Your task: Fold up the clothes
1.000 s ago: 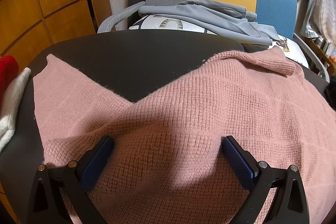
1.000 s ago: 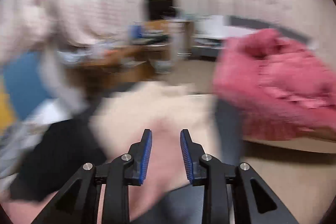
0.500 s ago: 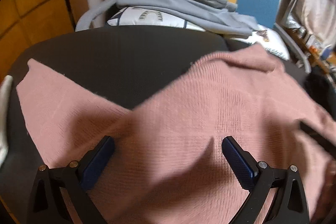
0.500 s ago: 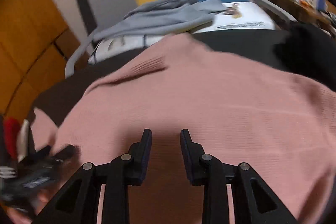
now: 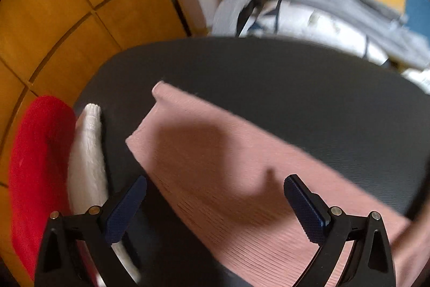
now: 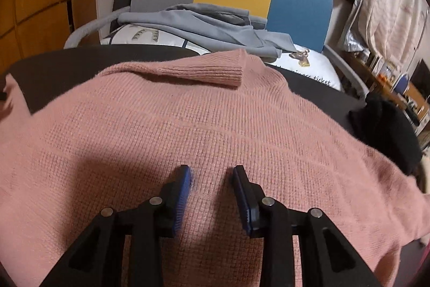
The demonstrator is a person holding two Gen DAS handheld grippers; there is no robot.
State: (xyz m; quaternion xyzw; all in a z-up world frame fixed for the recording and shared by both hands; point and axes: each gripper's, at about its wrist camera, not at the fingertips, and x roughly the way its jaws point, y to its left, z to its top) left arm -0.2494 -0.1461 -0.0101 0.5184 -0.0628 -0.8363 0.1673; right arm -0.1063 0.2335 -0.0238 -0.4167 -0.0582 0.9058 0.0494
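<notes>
Pink sweater [image 6: 188,125] beneath right tool [image 6: 212,176]

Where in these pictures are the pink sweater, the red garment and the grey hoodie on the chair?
pink sweater [image 6: 215,120]: right wrist view, on the middle of its knitted body.
red garment [image 5: 37,158]: left wrist view, on its broad middle at the left edge.
grey hoodie [image 6: 215,26]: right wrist view, on its crumpled middle.

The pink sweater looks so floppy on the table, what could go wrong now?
The pink sweater hangs over the dark table edge, so it might slide off. The left hand-held gripper, wide open over the sleeve end, could snag the white cloth beside it. The right hand-held gripper, jaws opening, may pinch too little knit.
</notes>
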